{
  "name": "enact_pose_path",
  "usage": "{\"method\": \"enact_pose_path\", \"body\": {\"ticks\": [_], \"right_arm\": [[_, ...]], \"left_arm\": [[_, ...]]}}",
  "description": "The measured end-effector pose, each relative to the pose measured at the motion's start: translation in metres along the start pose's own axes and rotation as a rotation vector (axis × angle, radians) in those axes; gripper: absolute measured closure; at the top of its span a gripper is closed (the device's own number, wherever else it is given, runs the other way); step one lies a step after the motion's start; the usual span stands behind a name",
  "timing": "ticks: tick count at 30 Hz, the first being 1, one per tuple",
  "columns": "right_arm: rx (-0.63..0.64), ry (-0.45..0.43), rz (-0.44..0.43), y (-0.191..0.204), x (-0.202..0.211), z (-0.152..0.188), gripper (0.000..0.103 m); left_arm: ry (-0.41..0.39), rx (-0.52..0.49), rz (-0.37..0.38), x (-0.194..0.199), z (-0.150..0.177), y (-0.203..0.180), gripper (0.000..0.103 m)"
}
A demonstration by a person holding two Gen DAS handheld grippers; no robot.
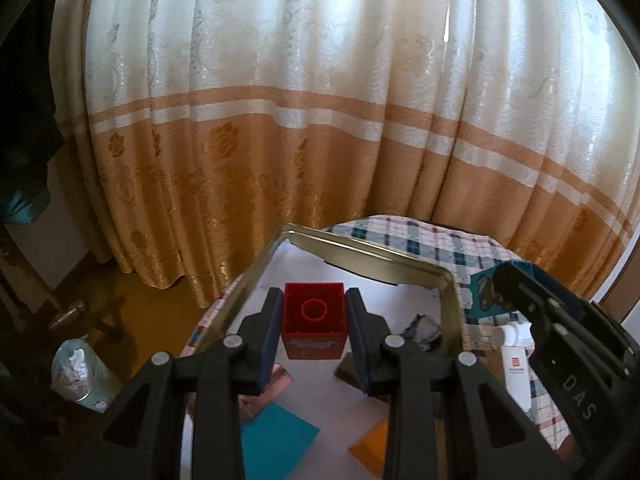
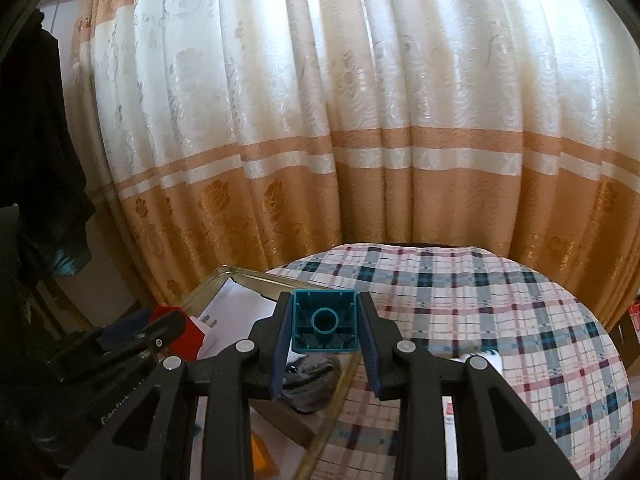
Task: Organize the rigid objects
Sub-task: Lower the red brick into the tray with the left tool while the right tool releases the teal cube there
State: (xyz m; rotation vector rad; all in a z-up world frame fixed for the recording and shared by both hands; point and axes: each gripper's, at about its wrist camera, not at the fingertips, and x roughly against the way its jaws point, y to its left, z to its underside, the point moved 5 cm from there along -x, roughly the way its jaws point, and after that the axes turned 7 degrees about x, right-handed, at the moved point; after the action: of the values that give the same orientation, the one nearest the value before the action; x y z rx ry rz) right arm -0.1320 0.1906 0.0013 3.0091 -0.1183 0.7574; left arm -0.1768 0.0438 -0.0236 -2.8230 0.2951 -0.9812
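Observation:
My left gripper (image 1: 314,318) is shut on a red toy block (image 1: 313,321), its hollow underside facing the camera, held above a gold metal tin (image 1: 450,300) lined with white paper. My right gripper (image 2: 324,326) is shut on a teal toy block (image 2: 324,326), hollow side towards the camera, over the tin's right rim (image 2: 240,276). In the left wrist view the right gripper (image 1: 568,344) shows at the right with the teal block (image 1: 486,292) at its tip. In the right wrist view the left gripper (image 2: 132,344) and the red block (image 2: 188,328) show at the lower left.
Inside the tin lie a teal card (image 1: 276,440), an orange card (image 1: 372,448) and a grey crumpled thing (image 1: 422,330). A white tube (image 1: 516,364) rests on the checked tablecloth (image 2: 500,312). A cream and orange curtain (image 1: 280,120) hangs behind; a bin (image 1: 80,372) stands on the floor.

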Motion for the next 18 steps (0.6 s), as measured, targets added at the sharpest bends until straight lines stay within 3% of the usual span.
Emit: {"method": "enact_pose_path", "body": {"ticks": [18], "right_arm": [[-0.022,0.154,-0.062,0.027,-0.052,-0.006,0.068]], "left_arm": [[0.08,0.023,-0.081,-0.026,-0.003,0.02,0.072]]}}
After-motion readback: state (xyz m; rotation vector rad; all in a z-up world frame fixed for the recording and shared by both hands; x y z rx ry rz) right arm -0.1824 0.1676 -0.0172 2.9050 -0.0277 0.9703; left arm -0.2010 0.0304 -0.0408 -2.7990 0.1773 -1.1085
